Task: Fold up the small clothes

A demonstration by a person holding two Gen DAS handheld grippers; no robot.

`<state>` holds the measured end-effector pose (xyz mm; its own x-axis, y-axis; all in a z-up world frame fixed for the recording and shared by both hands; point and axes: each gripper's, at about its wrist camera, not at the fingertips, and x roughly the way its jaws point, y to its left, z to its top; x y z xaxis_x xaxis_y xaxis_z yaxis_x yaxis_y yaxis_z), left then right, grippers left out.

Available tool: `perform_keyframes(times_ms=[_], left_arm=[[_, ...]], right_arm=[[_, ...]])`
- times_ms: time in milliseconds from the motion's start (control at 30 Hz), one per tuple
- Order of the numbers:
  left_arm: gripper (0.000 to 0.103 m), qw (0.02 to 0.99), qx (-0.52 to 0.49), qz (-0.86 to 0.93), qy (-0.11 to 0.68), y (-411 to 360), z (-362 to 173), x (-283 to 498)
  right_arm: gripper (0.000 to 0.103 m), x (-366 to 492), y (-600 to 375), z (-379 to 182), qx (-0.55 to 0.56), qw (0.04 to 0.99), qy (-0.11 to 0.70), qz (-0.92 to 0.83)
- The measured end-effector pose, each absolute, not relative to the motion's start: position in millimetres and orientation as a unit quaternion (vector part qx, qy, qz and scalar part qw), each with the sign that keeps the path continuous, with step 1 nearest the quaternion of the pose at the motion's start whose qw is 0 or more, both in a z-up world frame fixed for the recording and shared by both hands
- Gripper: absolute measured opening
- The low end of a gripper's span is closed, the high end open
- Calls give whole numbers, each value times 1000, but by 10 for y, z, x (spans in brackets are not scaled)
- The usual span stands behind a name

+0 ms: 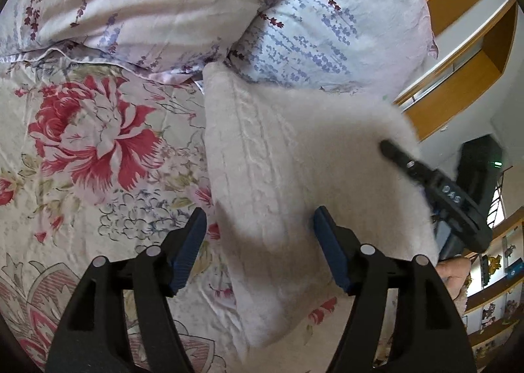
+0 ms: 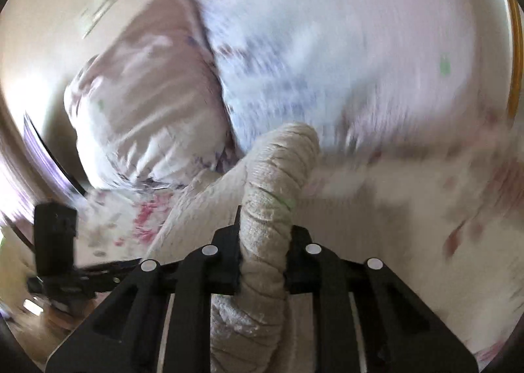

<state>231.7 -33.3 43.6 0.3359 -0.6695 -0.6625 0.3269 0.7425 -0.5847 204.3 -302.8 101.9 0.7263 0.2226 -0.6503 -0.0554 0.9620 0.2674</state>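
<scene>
Sweater (image 1: 294,183), cream cable-knit, fuzzy and soft, lies on floral bedspread (image 1: 98,150) straight ahead of left gripper (image 1: 258,251). That claw stands wide open, nothing pinched, knit edge running between and below its blue pads (image 1: 188,248). Right gripper (image 2: 263,261) is clamped on a bunched ribbed roll of the same knit, likely sleeve or hem, which sticks up ahead of its jaws. Judged step: carrying that part across for a fold. Do it well by lifting clear, laying it flat, keeping edges aligned. Satiny pillows (image 1: 327,29) sit beyond both claws.
</scene>
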Motion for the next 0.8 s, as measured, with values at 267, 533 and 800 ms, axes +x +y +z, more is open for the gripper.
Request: perform_keyframes(times_ms=[267,533,800], left_arm=[[69,792,-161,-332,486,-493,437,2247],[69,783,-146,-353,491,-640,375,2163],[68,767,-147,-369,504,-676,328,2057]], right_arm=[[18,1985,-3218,1112,74,934,349,24],[17,1845,-3501,1053,94,933,347,3],[33,1919,-4091,465,193,882,425,-69]])
